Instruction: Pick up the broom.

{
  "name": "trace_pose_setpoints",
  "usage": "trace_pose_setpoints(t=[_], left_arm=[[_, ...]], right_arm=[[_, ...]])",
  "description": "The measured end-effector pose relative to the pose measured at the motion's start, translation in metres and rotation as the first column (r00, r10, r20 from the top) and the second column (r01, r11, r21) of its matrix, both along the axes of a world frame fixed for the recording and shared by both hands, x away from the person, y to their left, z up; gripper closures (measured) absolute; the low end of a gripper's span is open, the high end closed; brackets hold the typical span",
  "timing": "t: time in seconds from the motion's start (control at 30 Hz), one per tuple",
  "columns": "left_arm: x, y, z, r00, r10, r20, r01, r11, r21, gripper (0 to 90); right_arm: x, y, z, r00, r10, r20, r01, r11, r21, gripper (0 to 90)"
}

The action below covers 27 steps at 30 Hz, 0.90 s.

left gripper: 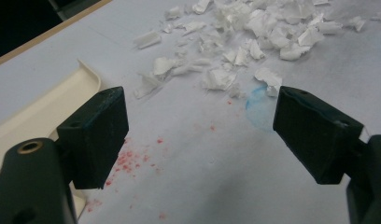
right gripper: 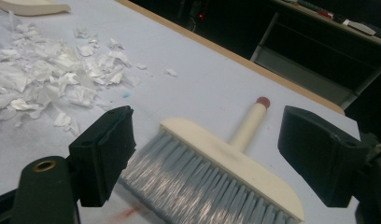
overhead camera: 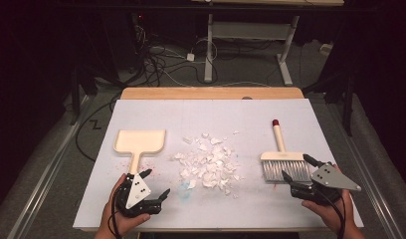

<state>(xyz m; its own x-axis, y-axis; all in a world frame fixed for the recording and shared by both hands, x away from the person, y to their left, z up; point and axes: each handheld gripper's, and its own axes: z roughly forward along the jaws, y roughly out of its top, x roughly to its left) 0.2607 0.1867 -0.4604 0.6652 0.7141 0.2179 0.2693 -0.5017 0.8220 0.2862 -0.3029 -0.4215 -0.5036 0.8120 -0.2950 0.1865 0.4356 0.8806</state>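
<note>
- Black jaws of the right gripper (right gripper: 205,158) stand wide apart around the brush (right gripper: 212,175), one on each side of its grey bristles, pads clear of it; nothing is held. A good pick-up would, by judgement, shift the bite from the soft bristles to the cream head or handle, which lies flat pointing away from the person.
- Likewise the left gripper (left gripper: 200,135) is spread wide over bare table (overhead camera: 141,209), empty, with the dustpan (overhead camera: 140,142) just beside its left jaw, handle toward the hand. It should close on that handle, not the tray.
- Between the two tools lies the pile of paper scraps (overhead camera: 207,162), apart from both. Sweeping should run from the brush's side toward the pan's lip, low and slow.
- Faint red specks (left gripper: 128,161) and a blue smudge (left gripper: 258,100) mark the sheet.
</note>
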Motion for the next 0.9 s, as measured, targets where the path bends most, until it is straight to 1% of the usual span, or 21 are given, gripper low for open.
trace_pose_setpoints(t=[0.27,0.37,0.43,0.47,0.57,0.6,0.63,0.67,0.7,0.73,0.77,0.8,0.83,0.87,0.9], left_arm=[[-0.001,-0.001,-0.001,1.0,-0.002,-0.008,0.002,1.0,0.004,17.3],[-0.001,-0.001,-0.001,1.0,0.001,-0.009,-0.001,1.0,0.001,17.3],[0.0,-0.001,-0.001,0.9999,0.001,-0.011,-0.001,1.0,0.001,17.3],[0.0,-0.001,-0.001,0.9999,0.001,-0.013,-0.001,1.0,0.0,17.3],[0.0,-0.002,-0.002,0.9998,0.004,-0.017,-0.004,1.0,0.0,17.4],[0.0,-0.002,-0.002,0.9999,0.002,-0.017,-0.002,1.0,0.002,17.3],[0.001,-0.002,-0.002,0.9998,0.001,-0.02,-0.001,1.0,0.004,17.3],[0.001,-0.002,-0.002,0.9998,0.001,-0.02,-0.001,1.0,0.004,17.3],[0.001,-0.003,-0.003,0.9998,0.003,-0.022,-0.003,1.0,0.004,17.3],[0.001,-0.003,-0.003,0.9997,0.002,-0.023,-0.002,1.0,0.005,17.3],[0.002,-0.003,-0.003,0.9997,0.001,-0.024,-0.001,1.0,0.004,17.3],[0.002,-0.003,-0.003,0.9997,0.001,-0.025,-0.001,1.0,0.004,17.3],[0.002,-0.003,-0.003,0.9997,0.0,-0.025,0.0,1.0,0.005,17.3],[0.002,-0.002,-0.003,0.9997,0.0,-0.026,0.0,1.0,0.003,17.3],[0.003,-0.002,-0.003,0.9996,0.001,-0.028,-0.001,1.0,0.002,17.3]], right_arm=[[0.002,0.001,-0.001,1.0,-0.003,-0.008,0.003,1.0,-0.009,19.3],[0.005,0.0,-0.001,0.9998,-0.01,-0.018,0.01,1.0,-0.009,19.2],[0.008,0.001,-0.002,0.9994,-0.017,-0.03,0.016,0.999,-0.027,19.2],[0.012,0.001,-0.001,0.999,-0.028,-0.035,0.027,0.999,-0.038,19.2],[0.016,0.0,0.0,0.9985,-0.03,-0.046,0.028,0.999,-0.032,19.3],[0.024,-0.002,0.001,0.9974,-0.035,-0.063,0.034,0.999,-0.024,21.1],[0.027,-0.002,0.002,0.9962,-0.055,-0.067,0.054,0.998,-0.02,22.3],[0.031,-0.002,0.002,0.9939,-0.08,-0.076,0.079,0.997,-0.027,22.4],[0.031,-0.002,0.002,0.9939,-0.08,-0.076,0.079,0.997,-0.027,22.4],[0.042,-0.002,0.005,0.9907,-0.093,-0.099,0.091,0.996,-0.023,22.7],[0.042,-0.002,0.005,0.9907,-0.093,-0.099,0.091,0.996,-0.023,22.7],[0.056,-0.003,0.008,0.981,-0.104,-0.164,0.103,0.995,-0.015,24.6],[0.063,-0.004,0.009,0.9759,-0.101,-0.193,0.101,0.995,-0.01,27.0],[0.072,-0.004,0.01,0.9677,-0.117,-0.223,0.116,0.993,-0.019,31.2],[0.081,-0.004,0.009,0.9569,-0.131,-0.259,0.129,0.991,-0.026,32.3]])
